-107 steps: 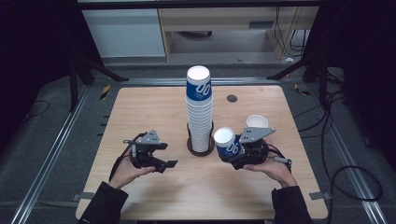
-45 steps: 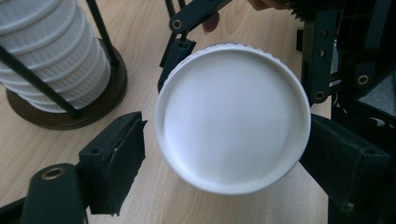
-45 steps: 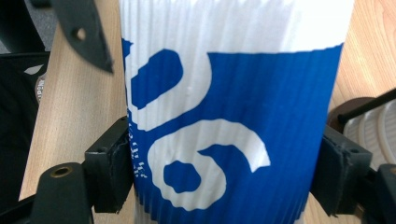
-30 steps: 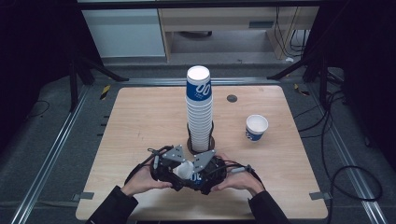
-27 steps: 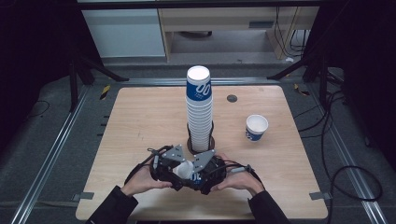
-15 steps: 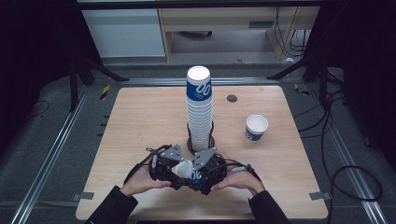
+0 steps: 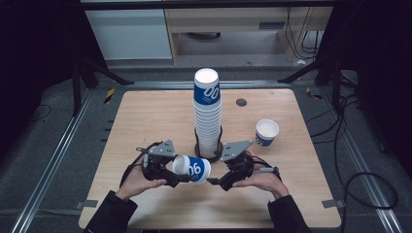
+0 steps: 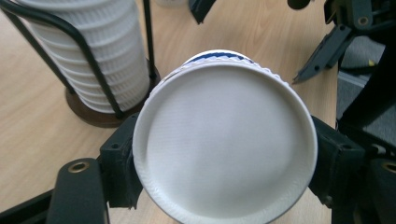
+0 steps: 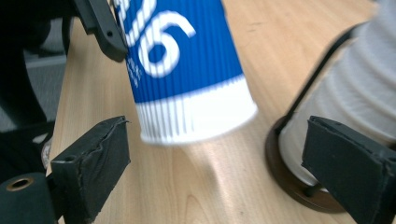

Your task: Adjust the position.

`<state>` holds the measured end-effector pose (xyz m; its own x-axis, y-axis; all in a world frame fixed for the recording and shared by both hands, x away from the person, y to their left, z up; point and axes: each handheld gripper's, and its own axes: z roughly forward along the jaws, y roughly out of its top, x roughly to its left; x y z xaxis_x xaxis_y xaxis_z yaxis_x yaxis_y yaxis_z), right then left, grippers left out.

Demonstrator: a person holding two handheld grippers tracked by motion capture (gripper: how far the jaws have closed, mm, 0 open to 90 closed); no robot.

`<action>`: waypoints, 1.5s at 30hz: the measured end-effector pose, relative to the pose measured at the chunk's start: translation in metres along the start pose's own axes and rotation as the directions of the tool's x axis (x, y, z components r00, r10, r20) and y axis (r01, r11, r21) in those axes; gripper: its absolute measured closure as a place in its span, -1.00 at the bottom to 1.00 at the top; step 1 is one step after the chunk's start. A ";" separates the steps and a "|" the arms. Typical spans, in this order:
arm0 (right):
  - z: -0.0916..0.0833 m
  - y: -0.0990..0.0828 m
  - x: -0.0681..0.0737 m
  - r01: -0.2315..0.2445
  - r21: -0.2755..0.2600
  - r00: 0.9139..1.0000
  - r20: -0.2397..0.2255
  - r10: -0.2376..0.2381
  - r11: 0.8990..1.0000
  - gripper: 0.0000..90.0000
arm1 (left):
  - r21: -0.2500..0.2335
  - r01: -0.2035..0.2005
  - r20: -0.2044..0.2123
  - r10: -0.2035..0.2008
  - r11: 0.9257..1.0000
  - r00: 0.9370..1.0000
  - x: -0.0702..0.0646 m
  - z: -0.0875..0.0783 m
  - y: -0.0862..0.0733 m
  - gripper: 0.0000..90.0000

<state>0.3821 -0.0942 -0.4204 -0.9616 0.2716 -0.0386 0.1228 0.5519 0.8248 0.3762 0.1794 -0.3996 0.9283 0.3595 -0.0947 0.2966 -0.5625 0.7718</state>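
Left gripper (image 7: 171,171) is pinching a blue-and-white cup (image 7: 192,168) at its rim end, holding it sideways just above the table (image 7: 145,116) near the front edge, right in front of the tall cup stack (image 7: 207,114) in its wire holder (image 8: 100,79). In the left gripper view both pads press the cup's rim from either side. Right gripper (image 7: 224,178) has its jaws spread wide, with the cup's base (image 9: 196,116) between them but not touching either. So my guess is a handover between the hands is mid-way. One loose cup (image 7: 266,132) already stands upright toward the right edge, and plenty remain stacked, so I'd say it's early days.
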 end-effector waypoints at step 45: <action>0.015 -0.010 0.002 -0.088 -0.125 0.964 -0.259 0.053 0.988 -0.69 | -0.135 -0.039 0.179 0.063 0.990 0.982 -0.012 0.010 0.003 -0.43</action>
<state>0.3822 -0.0872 -0.4370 -0.9844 0.0873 0.1528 0.1755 0.4226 0.8892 0.3682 0.1658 -0.4019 0.9704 0.1838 -0.1567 0.2268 -0.4709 0.8525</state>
